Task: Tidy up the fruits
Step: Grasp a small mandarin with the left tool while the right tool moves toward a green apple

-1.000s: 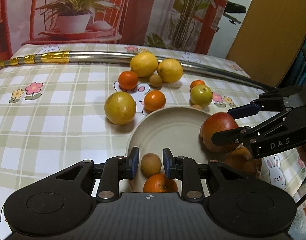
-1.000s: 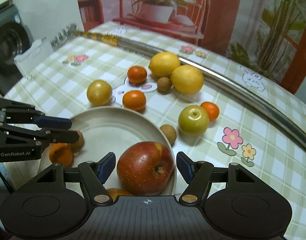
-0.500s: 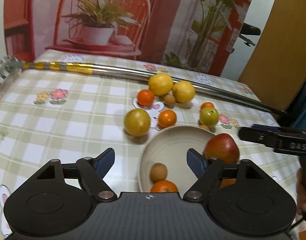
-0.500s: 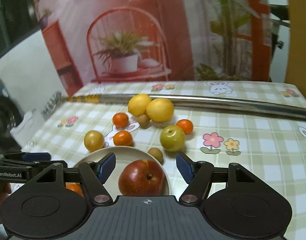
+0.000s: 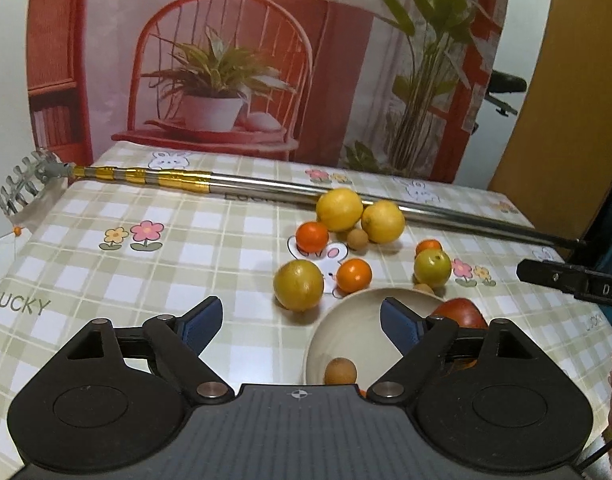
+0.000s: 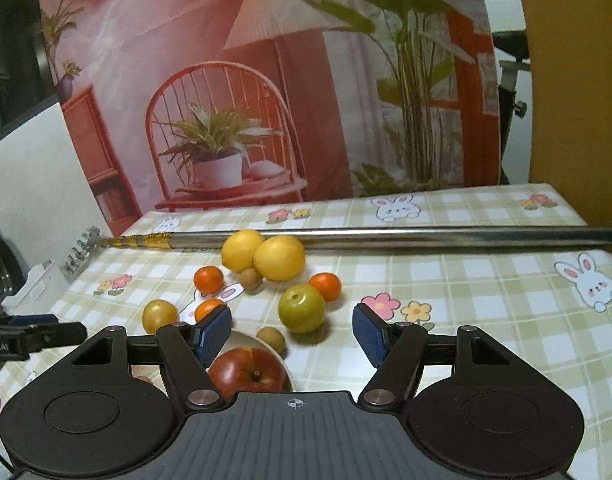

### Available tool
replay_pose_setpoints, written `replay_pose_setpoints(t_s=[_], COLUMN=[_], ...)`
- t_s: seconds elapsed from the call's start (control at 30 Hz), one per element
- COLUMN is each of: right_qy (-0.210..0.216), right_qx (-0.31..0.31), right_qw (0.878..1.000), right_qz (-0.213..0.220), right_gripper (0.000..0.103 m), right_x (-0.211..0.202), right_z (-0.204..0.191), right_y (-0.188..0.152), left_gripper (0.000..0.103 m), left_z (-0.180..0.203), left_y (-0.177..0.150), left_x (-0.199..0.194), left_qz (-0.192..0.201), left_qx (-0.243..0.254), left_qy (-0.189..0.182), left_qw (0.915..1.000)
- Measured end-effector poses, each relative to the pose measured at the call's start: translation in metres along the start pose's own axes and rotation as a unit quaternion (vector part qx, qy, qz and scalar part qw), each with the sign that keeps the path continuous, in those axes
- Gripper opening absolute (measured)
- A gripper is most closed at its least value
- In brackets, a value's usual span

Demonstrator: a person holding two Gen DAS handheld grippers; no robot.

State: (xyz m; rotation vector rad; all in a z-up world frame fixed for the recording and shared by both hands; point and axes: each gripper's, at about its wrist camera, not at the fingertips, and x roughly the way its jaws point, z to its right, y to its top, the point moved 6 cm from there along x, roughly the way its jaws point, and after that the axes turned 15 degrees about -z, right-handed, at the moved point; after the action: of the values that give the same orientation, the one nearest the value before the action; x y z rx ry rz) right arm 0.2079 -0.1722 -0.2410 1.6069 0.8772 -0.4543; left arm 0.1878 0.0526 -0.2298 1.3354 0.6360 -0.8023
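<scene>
Left half of bench (image 5: 106,280) bare; metal pole (image 5: 266,190) runs along its far side. Left hand-held gripper (image 5: 300,320) and right hand-held gripper (image 6: 292,330) both spread wide, holding nothing, above bench. Bowl (image 5: 345,320) holds apple (image 6: 246,372) and a small brown fruit (image 5: 339,372). Loose fruit cluster beyond: lemons (image 5: 339,210), oranges (image 5: 353,276), green apple (image 6: 302,308).

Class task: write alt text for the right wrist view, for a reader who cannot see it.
The open right gripper hovers above a checked tablecloth. Below it a red apple sits in a pale bowl; lemons, small oranges and a green fruit lie beyond.
</scene>
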Motion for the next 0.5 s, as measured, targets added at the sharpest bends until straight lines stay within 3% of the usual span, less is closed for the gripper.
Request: replay_pose_setpoints(t_s=[0.1,0.3,0.5], right_qy=[0.0,0.003,0.0], right_qx=[0.0,0.006,0.006], right_qw=[1.0,1.0,1.0], right_qz=[0.003,0.006,0.009], right_gripper=[0.064,0.064,0.064], right_x=[0.0,0.001,0.003], right_z=[0.001,0.003,0.006], right_y=[-0.001,0.0,0.002], left_gripper=[0.088,0.088,0.088], left_z=[-0.004,-0.005,-0.011], left_y=[0.0,0.008,0.019], left_x=[-0.005,-0.008,-0.011], left_qz=[0.018,0.02,0.035], left_qx=[-0.015,0.004,-0.008], left_qy=[0.009,0.047,0.037], left_qw=[0.9997,0.9987,0.9987])
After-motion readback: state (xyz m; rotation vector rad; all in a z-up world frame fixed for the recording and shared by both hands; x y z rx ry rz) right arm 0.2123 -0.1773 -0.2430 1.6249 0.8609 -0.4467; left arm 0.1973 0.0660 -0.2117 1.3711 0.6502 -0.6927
